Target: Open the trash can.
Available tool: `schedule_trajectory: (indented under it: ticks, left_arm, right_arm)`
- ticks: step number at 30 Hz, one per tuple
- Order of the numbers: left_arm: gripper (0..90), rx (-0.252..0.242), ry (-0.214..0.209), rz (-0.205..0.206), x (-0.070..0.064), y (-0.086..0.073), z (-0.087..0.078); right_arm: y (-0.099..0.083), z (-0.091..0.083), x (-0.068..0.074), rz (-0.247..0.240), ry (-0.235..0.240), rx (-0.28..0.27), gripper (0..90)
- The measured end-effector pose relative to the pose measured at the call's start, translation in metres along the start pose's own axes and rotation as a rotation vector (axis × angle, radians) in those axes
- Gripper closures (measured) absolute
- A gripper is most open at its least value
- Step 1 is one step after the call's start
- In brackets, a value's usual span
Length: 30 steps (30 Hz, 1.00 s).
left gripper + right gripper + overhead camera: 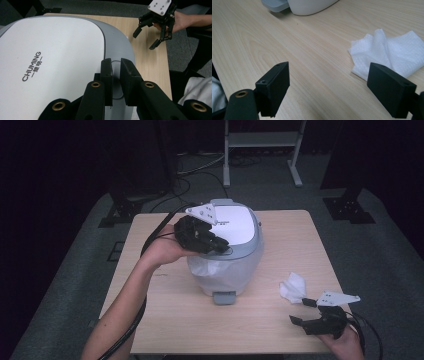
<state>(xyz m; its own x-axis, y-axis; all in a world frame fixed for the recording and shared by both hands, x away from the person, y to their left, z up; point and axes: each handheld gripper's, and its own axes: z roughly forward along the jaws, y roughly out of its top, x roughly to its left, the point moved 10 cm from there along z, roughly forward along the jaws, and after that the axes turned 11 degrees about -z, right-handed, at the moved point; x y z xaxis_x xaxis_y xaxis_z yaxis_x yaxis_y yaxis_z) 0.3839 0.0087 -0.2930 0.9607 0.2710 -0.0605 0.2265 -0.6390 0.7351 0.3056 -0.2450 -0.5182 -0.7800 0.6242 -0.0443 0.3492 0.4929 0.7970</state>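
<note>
A white and grey cooker (235, 222) marked CHUMING (50, 50) stands mid-table. My left gripper (225, 249) rests on the front of its grey lid rim, over an oval outline, with its jaws (116, 65) drawn nearly together and nothing between them. A crumpled white paper towel (294, 286) lies on the table to the right of the cooker. My right gripper (301, 311) hovers open just in front of the towel (392, 52), jaws wide (328, 82) and empty. The left gripper view also catches the right gripper (145, 40) near the table edge.
A small grey tray (224, 297) juts from the cooker's base (309, 5) toward me. The wooden table (190, 320) has bare room in front and at the left. Behind it are a metal frame (260, 140) and black stand feet (350, 205) on grey carpet.
</note>
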Motion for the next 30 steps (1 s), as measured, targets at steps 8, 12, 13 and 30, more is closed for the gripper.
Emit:
schedule_trajectory:
  ticks: [8, 12, 13, 30]
  left_arm:
    - [82.1, -0.05, 0.001, 0.01, 0.0016, -0.0027, -0.0004]
    - [83.8, -0.071, -0.002, -0.015, 0.0024, -0.003, -0.0003]
    - [83.8, -0.075, -0.004, -0.02, 0.0026, -0.0033, -0.0004]
    - [86.7, -0.068, 0.033, 0.016, 0.0013, -0.0054, 0.0001]
  right_arm:
    - [0.0, 0.0003, 0.0003, -0.001, 0.0, 0.003, 17.1]
    - [0.0008, -0.0008, -0.0004, -0.001, -0.006, -0.001, 17.1]
    - [0.0012, -0.0015, -0.0011, -0.001, -0.007, -0.005, 17.1]
    - [0.0008, -0.0029, -0.0009, 0.002, -0.007, -0.004, 17.1]
